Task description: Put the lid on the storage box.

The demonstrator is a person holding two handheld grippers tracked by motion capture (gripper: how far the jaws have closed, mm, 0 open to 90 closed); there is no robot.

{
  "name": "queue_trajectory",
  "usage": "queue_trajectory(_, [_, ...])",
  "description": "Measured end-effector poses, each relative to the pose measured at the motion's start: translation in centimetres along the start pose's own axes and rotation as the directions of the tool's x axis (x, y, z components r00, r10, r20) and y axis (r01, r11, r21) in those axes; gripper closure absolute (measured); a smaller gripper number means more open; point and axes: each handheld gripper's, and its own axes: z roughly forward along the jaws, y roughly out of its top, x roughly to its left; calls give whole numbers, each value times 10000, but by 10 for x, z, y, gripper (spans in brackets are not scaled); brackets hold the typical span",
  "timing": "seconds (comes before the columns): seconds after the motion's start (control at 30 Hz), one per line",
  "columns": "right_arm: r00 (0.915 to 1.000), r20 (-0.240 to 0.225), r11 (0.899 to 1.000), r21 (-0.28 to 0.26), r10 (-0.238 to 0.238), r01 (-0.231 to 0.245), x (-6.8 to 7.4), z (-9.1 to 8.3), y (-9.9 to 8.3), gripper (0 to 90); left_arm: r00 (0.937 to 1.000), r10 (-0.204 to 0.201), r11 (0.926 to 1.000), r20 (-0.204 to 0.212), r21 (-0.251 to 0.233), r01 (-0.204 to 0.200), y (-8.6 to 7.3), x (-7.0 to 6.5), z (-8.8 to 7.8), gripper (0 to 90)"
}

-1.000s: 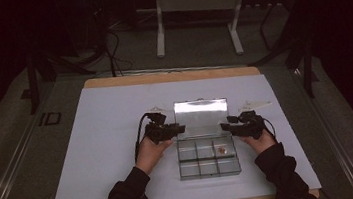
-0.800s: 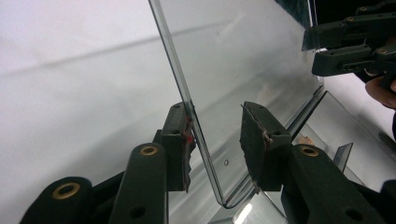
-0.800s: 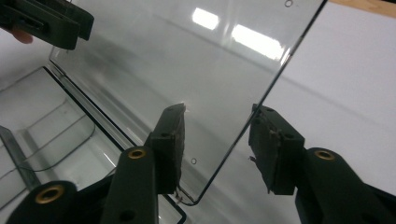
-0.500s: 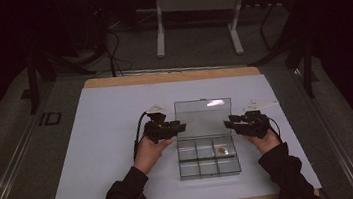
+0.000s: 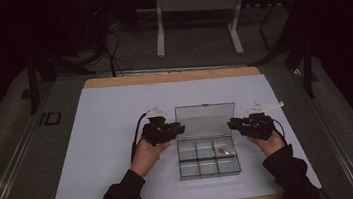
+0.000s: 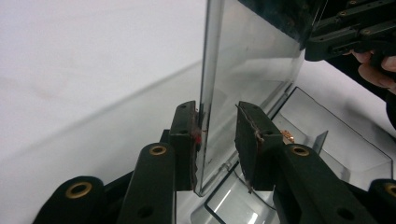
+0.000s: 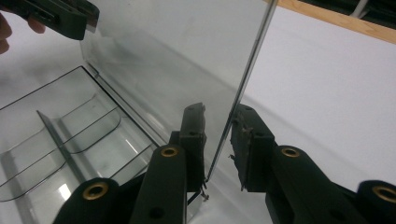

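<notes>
The clear plastic box [image 5: 209, 152] is sitting near the front middle of the table [image 5: 93, 139], its lid [image 5: 206, 119] standing upright at the far side. The left gripper [image 5: 177, 129] is reaching in at the lid's left edge and the right gripper [image 5: 232, 123] at its right edge.

In the left gripper view the lid [image 6: 243, 70] is standing between the jaws: one pad is lying against its edge, while the other is standing just clear of the pane, so the jaws are apart around it. They have just been closing. In the right gripper view the lid's edge [image 7: 243, 84] is running down between the jaws with a gap on each side; these jaws too have just been closing and are not yet pressing on it.

A small reddish-brown piece [image 5: 224, 151] is lying in one of the box's back compartments (the right-hand one in the high view).

Dark lettering [image 5: 49, 118] on the floor rail left of the table seems to read "ID".

The tabletop is lying white with a wooden rim, and grey carpet [image 5: 14, 148] is surrounding it. Beyond, a stand with metal legs [image 5: 159, 36] and loose cables [image 5: 113, 51] are sitting in a dark room.
</notes>
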Motion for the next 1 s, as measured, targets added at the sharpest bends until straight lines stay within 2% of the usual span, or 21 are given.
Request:
queue_trajectory(0.13, [10000, -62, 10000, -55, -21, 20, 1, -4, -1, 765, 9991, 373, 9993, -216, 105, -371, -1, -6, -2, 703])
queue_trajectory(0.2, [9997, -236, 9999, -54, 117, -118, 1, -4, -2, 775, 9989, 434, 9990, -182, 121, -431, -1, -7, -4, 723])
queue_trajectory(0.47, [9995, -303, 9999, -52, -131, 130, 4, -8, -4, 786, 9972, 721, 9973, -177, 162, -718, -4, -11, -8, 731])
queue_trajectory(0.8, [9989, -410, 9996, -163, -219, 212, 6, -14, -8, 807, 9968, 794, 9968, -131, 107, -793, -9, -14, -16, 730])
queue_trajectory(1.0, [9986, -453, 9995, -142, -289, 283, 8, -16, -10, 809, 9945, 1022, 9947, -217, 150, -1018, -10, -17, -18, 724])
